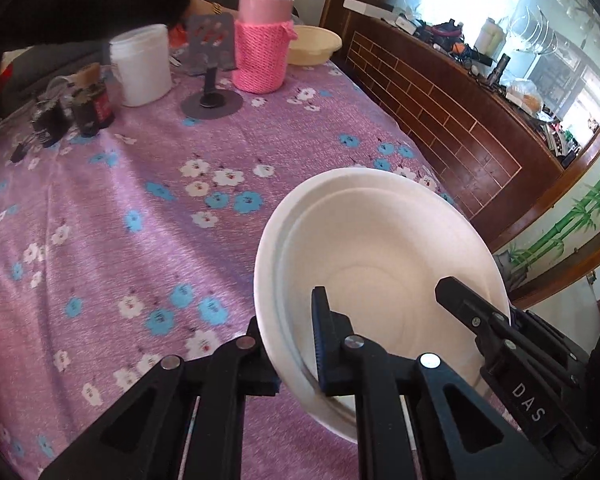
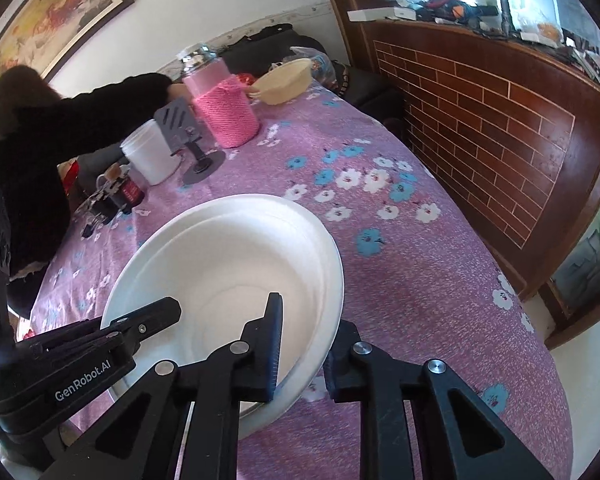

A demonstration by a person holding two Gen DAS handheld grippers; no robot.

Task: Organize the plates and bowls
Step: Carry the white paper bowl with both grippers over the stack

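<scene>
Two white foam bowls [image 1: 380, 264], nested one inside the other, are sitting at about five o'clock in the left wrist view, tilted over the tablecloth. Both grippers are pinching the stack's rim from opposite sides: the left gripper [image 1: 290, 344] is closing on the near-left edge, one finger inside and one outside, while the right gripper [image 2: 306, 354] is clamping the edge at four o'clock in its own view. Beneath them, a purple tablecloth [image 1: 120, 200] with white and blue flowers is covering the table. Toward twelve o'clock a pink crochet-sleeved jar [image 1: 262, 40] is standing beside a grey phone stand [image 1: 212, 64], a white plastic tub [image 1: 142, 66] and a cream bowl [image 1: 314, 44]. Small dark bottles [image 1: 88, 108] are clustering at ten o'clock. A dark-sleeved person [image 2: 40, 128] is reaching across the far edge. A brick-patterned wooden partition [image 2: 480, 120] is running along at two o'clock, clutter lining its ledge.
</scene>
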